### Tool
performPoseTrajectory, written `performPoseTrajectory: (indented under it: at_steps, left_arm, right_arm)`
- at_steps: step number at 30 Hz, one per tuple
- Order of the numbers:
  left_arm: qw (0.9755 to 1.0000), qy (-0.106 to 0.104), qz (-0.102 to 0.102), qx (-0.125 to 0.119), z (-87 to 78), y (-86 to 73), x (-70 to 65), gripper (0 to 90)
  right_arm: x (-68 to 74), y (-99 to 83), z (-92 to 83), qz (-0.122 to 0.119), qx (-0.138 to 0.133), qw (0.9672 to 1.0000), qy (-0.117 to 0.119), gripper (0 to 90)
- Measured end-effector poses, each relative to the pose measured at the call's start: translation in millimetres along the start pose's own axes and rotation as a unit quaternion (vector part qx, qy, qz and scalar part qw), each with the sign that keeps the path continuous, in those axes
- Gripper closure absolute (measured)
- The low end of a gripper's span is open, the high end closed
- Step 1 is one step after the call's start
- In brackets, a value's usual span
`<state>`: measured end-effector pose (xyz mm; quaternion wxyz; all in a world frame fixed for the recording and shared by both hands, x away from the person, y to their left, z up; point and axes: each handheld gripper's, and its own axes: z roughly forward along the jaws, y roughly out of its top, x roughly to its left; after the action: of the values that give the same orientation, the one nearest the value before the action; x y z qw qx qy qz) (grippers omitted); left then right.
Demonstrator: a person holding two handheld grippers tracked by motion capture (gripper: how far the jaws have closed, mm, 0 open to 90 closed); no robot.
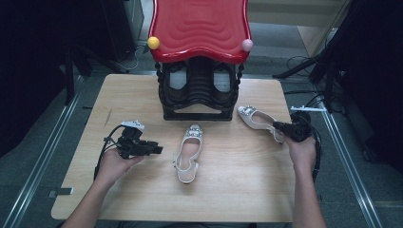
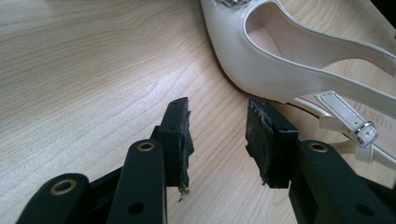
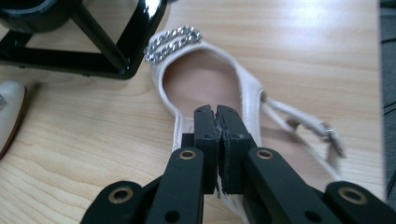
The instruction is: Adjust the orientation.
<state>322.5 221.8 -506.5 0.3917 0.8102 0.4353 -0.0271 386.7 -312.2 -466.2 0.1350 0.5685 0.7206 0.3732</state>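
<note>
Two white slingback shoes with jewelled toe trim lie on the wooden table (image 1: 138, 95). One shoe (image 1: 189, 152) lies mid-table with its toe toward the rack; in the left gripper view this shoe (image 2: 261, 60) is just beyond the jaws. My left gripper (image 1: 159, 149) (image 2: 217, 135) hovers left of it, open, with nothing between its pads. The other shoe (image 1: 254, 118) (image 3: 205, 79) lies at the right, close to the rack's corner. My right gripper (image 1: 277, 127) (image 3: 217, 123) is shut on that shoe's side rim near the heel strap.
A black shoe rack (image 1: 199, 95) (image 3: 70, 65) with a glossy red wavy top (image 1: 199, 28) stands at the table's far middle, with dark shoes inside. The middle shoe's toe (image 3: 9, 112) lies at the left edge of the right gripper view. Dark equipment and cables surround the table.
</note>
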Motion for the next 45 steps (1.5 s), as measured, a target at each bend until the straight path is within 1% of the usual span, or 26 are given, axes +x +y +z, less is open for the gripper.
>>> performPoseTrajectory:
  at_steps: [1,3,5,6,7,9,11,14,15,23,24,25,27,28,29,32,33,35,37,40,45]
  left_arm:
    - [1.0000,0.000,0.000,0.001,0.0,-0.1,-0.1,60.0]
    - [1.0000,0.000,-0.001,0.002,-0.4,-0.2,-0.1,59.9]
    - [1.0000,0.002,-0.002,0.001,-0.3,-0.3,-0.1,59.7]
    - [1.0000,0.002,-0.002,0.001,-0.2,-0.4,0.0,59.6]
    - [1.0000,0.004,-0.001,0.003,-0.2,-0.6,-0.1,59.5]
    - [1.0000,0.004,0.000,0.004,-0.1,-1.0,-0.2,59.4]
    - [1.0000,0.005,0.000,0.004,-0.4,-1.5,-0.3,59.2]
    - [1.0000,0.007,0.000,0.006,-1.1,-2.7,0.2,59.0]
    - [1.0000,0.006,-0.001,0.006,-1.4,-3.2,0.4,59.0]
    - [0.9999,0.012,-0.009,0.004,-7.1,-10.3,2.1,58.7]
    - [0.9998,0.012,-0.014,0.000,-7.3,-11.5,1.8,58.6]
    - [0.9998,0.014,-0.013,0.003,-8.2,-12.3,2.1,58.5]
    - [0.9998,0.015,-0.014,0.002,-9.6,-14.3,2.7,58.4]
    - [0.9997,0.015,-0.017,0.000,-9.8,-15.4,2.6,58.4]
    - [0.9997,0.017,-0.016,0.002,-10.3,-16.2,2.9,58.3]
    - [0.9997,0.017,-0.017,0.000,-11.5,-17.6,2.9,58.2]
    - [0.9997,0.017,-0.018,0.001,-12.1,-17.9,2.9,58.2]
    - [0.9997,0.017,-0.018,0.001,-12.7,-18.6,3.4,58.1]
    - [0.9996,0.020,-0.020,0.000,-12.5,-19.2,3.5,58.1]
    - [0.9996,0.018,-0.020,0.000,-12.7,-18.9,4.1,58.1]
    - [0.9997,0.019,-0.018,-0.001,-13.5,-18.9,3.9,58.1]
  right_arm:
    - [0.0,1.0,-2.9,-0.004,-0.005,1.0000,0.001,86.2]
    - [0.4,3.1,-7.9,-0.006,-0.018,0.9998,0.008,84.6]
    - [2.2,5.0,-11.0,-0.006,-0.022,0.9996,0.014,81.4]
    - [2.9,5.6,-11.2,-0.012,-0.026,0.9994,0.018,79.4]
    - [4.4,6.1,-11.2,-0.012,-0.026,0.9994,0.020,77.7]
    - [5.8,6.3,-8.8,-0.021,-0.026,0.9992,0.021,72.3]
    - [6.7,6.1,-4.6,-0.023,-0.020,0.9994,0.019,70.1]
    - [8.2,4.9,4.0,-0.025,-0.001,0.9995,0.018,69.4]
    - [8.1,4.5,7.0,-0.029,0.003,0.9994,0.017,69.3]
    - [8.7,4.3,26.6,-0.026,0.026,0.9990,0.027,70.3]
    - [9.3,4.6,29.0,-0.025,0.029,0.9989,0.027,71.1]
    - [9.7,5.1,31.0,-0.029,0.035,0.9986,0.027,71.4]
    - [11.6,6.0,34.9,-0.030,0.043,0.9982,0.028,71.9]
    - [12.8,6.5,36.5,-0.030,0.046,0.9981,0.027,71.9]
    - [13.7,6.9,38.3,-0.033,0.051,0.9979,0.025,72.1]
    - [17.9,6.1,46.4,-0.045,0.065,0.9968,0.015,73.4]
    - [19.4,5.5,49.3,-0.051,0.065,0.9965,0.009,73.8]
    - [19.4,6.3,50.7,-0.048,0.066,0.9966,0.008,76.0]
    - [16.5,6.5,50.3,-0.041,0.064,0.9970,0.016,79.0]
    - [14.2,7.0,49.9,-0.029,0.063,0.9974,0.021,81.3]
    - [15.5,8.7,48.0,-0.028,0.066,0.9973,0.014,83.7]
